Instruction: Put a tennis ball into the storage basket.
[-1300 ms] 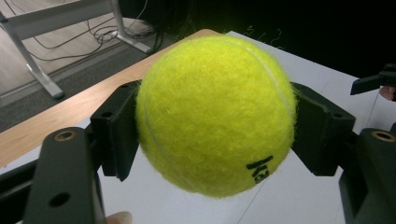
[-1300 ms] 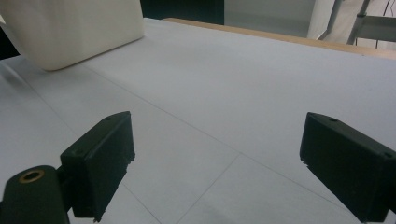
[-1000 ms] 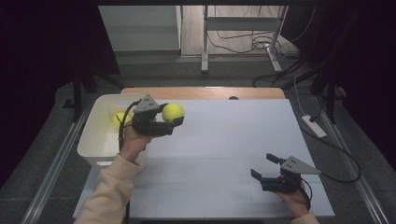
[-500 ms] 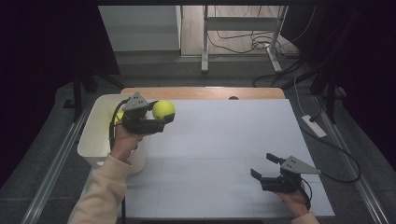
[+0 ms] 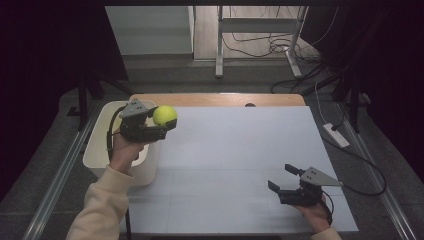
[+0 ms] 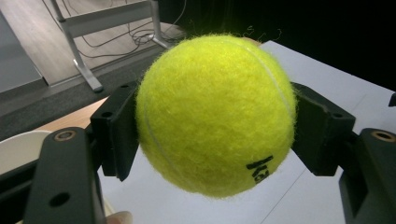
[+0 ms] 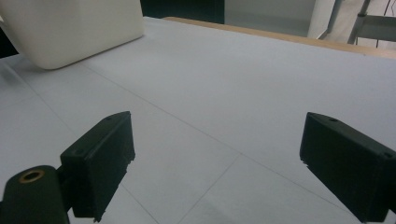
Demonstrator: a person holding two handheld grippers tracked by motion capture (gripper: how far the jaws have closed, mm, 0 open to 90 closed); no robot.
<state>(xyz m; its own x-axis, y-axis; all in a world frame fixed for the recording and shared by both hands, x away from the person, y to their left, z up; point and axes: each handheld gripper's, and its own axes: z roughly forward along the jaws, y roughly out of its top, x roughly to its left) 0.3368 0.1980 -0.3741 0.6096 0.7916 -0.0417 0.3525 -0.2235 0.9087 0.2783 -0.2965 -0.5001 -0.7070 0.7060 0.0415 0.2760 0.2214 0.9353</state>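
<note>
Covering most of the scene: a table (image 5: pixel 240 150) under a white sheet, with a strip of bare wood showing along its far edge.
Bin: a white tub (image 5: pixel 102 150) stands at the table's left edge, seen in the high view; its pale corner (image 7: pixel 70 28) also shows at the top left of the right gripper view.
Left arm: a cream sleeve (image 5: pixel 100 210) comes up from the bottom left, and the hand is wrapped around the gripper body above the tub's right side.
Left gripper: the left gripper (image 5: pixel 162 125) is held level, jaws pointing right, just past the tub's right rim and above the sheet.
Left gripper state: clamped on the tennis ball, one black pad pressing each side of it, as the left gripper view shows (image 6: pixel 217 126).
Tennis ball: the yellow tennis ball (image 5: pixel 164 115) sits between those pads, off the table, beside the tub and not inside it; black lettering is partly visible on its lower right (image 6: pixel 215 114).
Right gripper: the right gripper (image 5: pixel 285 179) rests low near the table's front right corner, well apart from ball and tub.
Right gripper state: jaws spread wide with nothing between them, bare white sheet in the gap (image 7: pixel 217 163).
</note>
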